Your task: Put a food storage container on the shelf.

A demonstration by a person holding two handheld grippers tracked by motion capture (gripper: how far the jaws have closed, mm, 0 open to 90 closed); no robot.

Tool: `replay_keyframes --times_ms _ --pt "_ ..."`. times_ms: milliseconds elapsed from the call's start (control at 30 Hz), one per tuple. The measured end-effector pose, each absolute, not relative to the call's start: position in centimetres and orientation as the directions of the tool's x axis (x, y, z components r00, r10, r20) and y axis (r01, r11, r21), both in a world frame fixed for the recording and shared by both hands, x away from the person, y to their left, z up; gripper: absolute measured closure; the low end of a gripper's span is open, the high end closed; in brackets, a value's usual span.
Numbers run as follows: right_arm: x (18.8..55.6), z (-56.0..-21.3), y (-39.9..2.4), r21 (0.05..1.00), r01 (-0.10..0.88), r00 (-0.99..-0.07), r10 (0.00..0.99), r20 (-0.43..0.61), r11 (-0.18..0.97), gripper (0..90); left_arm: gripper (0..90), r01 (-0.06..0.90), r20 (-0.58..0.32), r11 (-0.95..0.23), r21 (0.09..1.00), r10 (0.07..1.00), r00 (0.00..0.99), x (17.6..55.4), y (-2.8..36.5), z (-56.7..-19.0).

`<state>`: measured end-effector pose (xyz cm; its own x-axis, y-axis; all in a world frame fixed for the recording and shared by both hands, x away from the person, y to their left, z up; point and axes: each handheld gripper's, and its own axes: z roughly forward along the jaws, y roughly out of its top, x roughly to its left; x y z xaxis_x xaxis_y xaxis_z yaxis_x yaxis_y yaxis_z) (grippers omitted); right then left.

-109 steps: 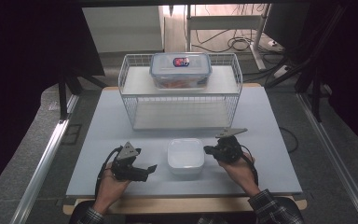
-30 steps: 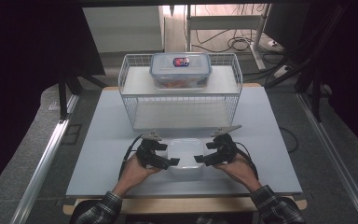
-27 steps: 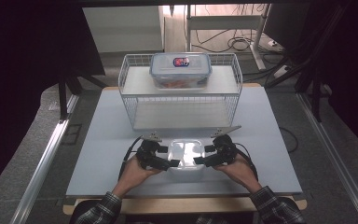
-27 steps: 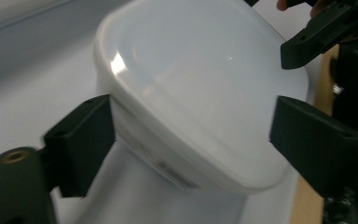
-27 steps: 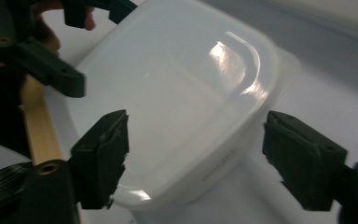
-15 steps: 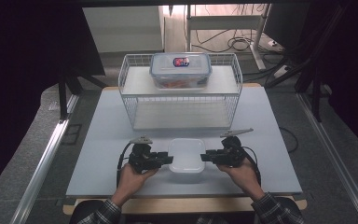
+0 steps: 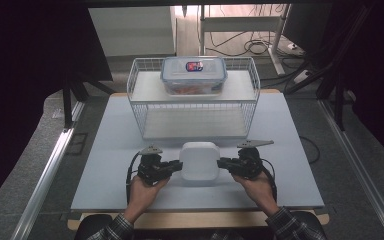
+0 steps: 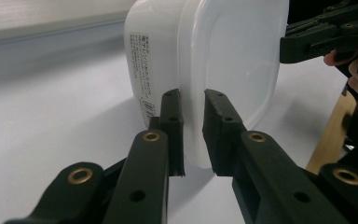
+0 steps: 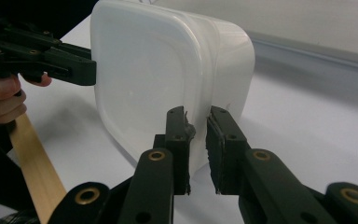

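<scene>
A white lidded plastic container [image 7: 198, 162] sits on the table near the front edge. My left gripper [image 7: 179, 166] is at its left side and my right gripper [image 7: 220, 162] at its right side. In the left gripper view the jaws [image 8: 193, 100] have just been closing and now pinch the lid rim of the container [image 8: 233, 56]. In the right gripper view the jaws [image 9: 196, 114] have likewise just closed on the opposite rim of the container [image 9: 158, 60]. Each gripper view shows the other gripper across the lid.
A white wire rack [image 7: 195, 112] stands behind the container, with a clear lidded food box [image 7: 194, 75] on its top shelf. The grey table [image 7: 105, 150] ends in a wooden front edge [image 7: 195, 217] by the person's hands.
Both grippers came in from the sides to the white container. Their jaws, wide a second ago, have closed onto its rim on the left and the right.
</scene>
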<state>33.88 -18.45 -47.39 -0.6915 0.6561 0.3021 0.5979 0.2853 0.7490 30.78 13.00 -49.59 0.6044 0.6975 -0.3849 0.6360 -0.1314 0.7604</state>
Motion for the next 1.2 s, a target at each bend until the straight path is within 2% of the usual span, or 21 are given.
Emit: replay_keyframes --times_ms 333,1200 --pt "34.1 -45.8 -18.3 0.797 0.548 -0.701 0.658 0.274 0.252 79.2 78.6 0.597 -0.359 -0.111 0.794 0.708 0.608 31.3 13.1 -48.2" --pt "36.9 -39.4 -17.2 0.877 0.434 -0.739 0.638 0.216 0.206 79.2 78.6 0.487 -0.237 -0.135 0.863 0.743 0.626 33.8 14.2 -40.2"
